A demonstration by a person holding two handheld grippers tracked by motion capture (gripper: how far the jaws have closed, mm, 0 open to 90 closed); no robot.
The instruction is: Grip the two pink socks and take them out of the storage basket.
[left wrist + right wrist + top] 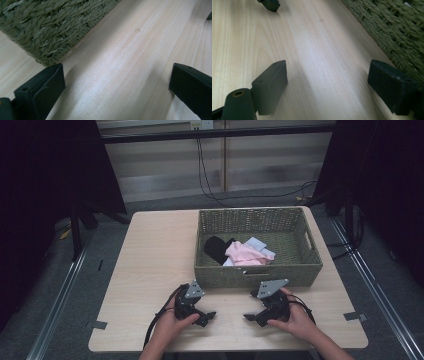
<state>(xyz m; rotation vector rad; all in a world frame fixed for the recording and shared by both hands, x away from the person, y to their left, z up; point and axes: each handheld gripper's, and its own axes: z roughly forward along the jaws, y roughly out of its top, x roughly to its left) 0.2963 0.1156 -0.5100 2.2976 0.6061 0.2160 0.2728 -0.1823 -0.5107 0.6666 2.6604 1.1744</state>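
A green woven basket [260, 270] sits on the far right part of the light wooden table [155, 255]. Inside it lie a black garment [216, 248], a pink garment [242, 254] and a pale white-blue cloth [257, 243]. My left gripper [209, 317] rests low over the table in front of the basket, pointing right, its jaws open and empty [117, 67]. Facing it, my right gripper [249, 318] points left, also open with nothing between its jaws [327, 63]. The basket's wall shows close by in the left gripper view [50, 27] and in the right gripper view [397, 27].
Bare wood stretches across the table's left half and between the two grippers. Tape marks sit at the front corners [96, 324]. Black cables [210, 180] hang behind the table, and dark stands flank it. The table's front edge lies just under my hands.
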